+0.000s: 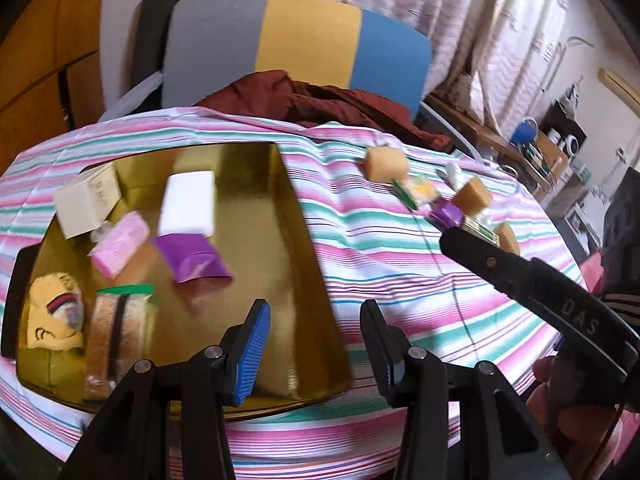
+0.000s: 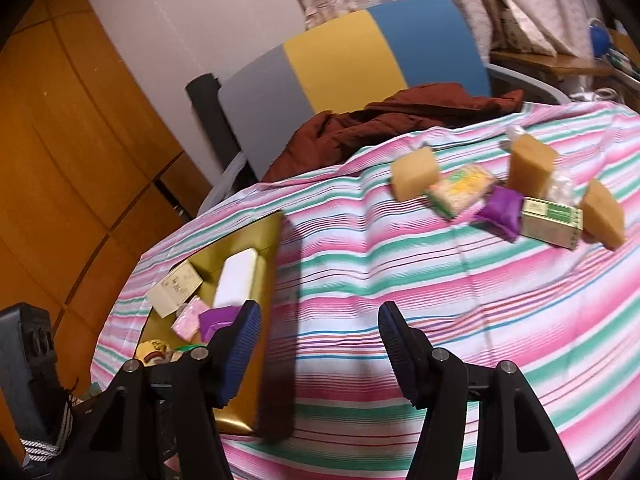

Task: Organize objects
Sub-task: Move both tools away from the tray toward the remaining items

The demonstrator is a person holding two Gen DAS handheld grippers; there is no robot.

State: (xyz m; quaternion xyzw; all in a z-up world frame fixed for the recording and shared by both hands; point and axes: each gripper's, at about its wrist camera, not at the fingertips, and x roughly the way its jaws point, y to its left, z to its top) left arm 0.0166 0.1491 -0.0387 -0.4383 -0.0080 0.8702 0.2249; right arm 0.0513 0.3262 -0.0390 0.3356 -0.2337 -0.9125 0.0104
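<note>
A gold tray (image 1: 304, 236) (image 2: 268, 232) lies on the striped cloth and holds a white block (image 1: 188, 204), a cream box (image 1: 86, 204), a pink packet (image 1: 120, 248), a purple pouch (image 1: 192, 256), a yellow toy (image 1: 54, 316) and a tan bagged item (image 1: 116, 336). To the right lie loose tan blocks (image 2: 414, 178) (image 2: 530, 164) (image 2: 604, 216), a yellow snack packet (image 2: 460, 188), a purple pouch (image 2: 500, 212) and a green box (image 2: 550, 222). My left gripper (image 1: 316, 332) is open and empty over the tray's right edge. My right gripper (image 2: 320, 340) is open and empty above the cloth; it also shows in the left wrist view (image 1: 520, 272).
A grey, yellow and blue chair back (image 1: 296, 48) with a dark red garment (image 1: 320, 100) stands behind the table. A wooden cabinet (image 2: 80, 160) is at the left. Curtains and a cluttered shelf (image 1: 540, 144) are at the right.
</note>
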